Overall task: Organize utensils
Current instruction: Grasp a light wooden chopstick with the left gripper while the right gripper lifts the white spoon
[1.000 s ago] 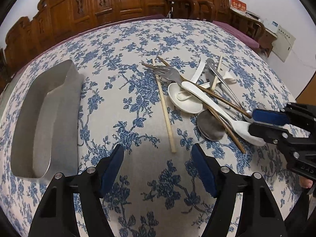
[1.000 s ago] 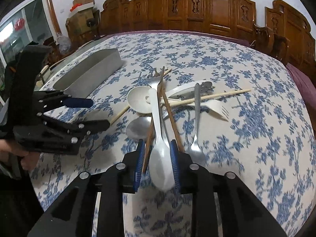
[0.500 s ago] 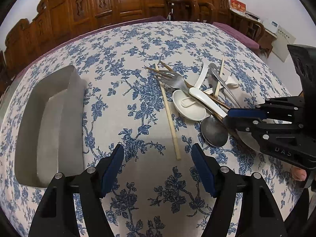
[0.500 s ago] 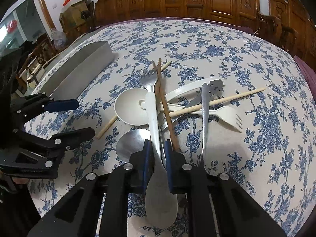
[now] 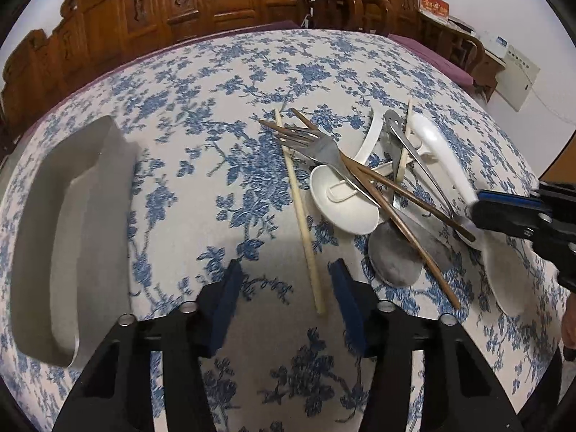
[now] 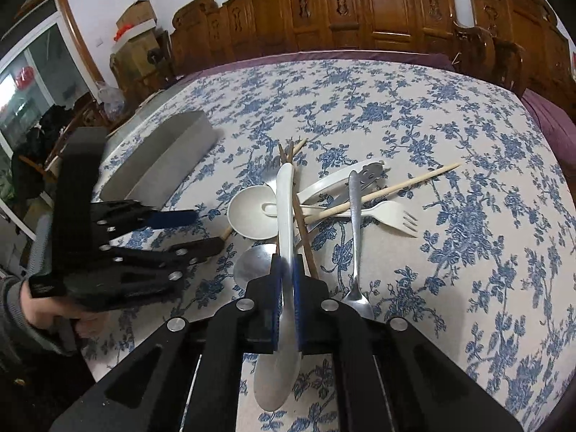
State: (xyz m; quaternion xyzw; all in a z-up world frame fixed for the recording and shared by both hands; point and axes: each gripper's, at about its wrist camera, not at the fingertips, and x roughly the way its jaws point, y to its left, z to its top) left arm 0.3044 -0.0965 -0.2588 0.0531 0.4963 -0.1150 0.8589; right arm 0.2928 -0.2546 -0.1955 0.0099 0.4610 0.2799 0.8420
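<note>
My right gripper (image 6: 287,288) is shut on the long white spoon (image 6: 284,212), pads on its handle just above the bowl. The spoon is raised off the utensil pile; in the left wrist view the white spoon (image 5: 441,153) slants up from the right gripper (image 5: 504,212). My left gripper (image 5: 286,288) hovers low over the cloth, its jaws closing. The near end of a pale wooden chopstick (image 5: 300,208) lies between its pads, untouched. From the right wrist view the left gripper (image 6: 201,232) sits left of the pile.
A grey metal tray (image 5: 64,237) lies at the left. The pile holds a round white spoon (image 5: 345,198), a metal spoon (image 5: 394,259), a metal fork (image 5: 316,147), brown chopsticks (image 5: 396,216) and a white plastic fork (image 6: 392,216). Carved wooden chairs ring the table.
The right gripper's jaws closed on the white spoon and lifted it off the pile. The left gripper's jaws have narrowed around the chopstick's near end.
</note>
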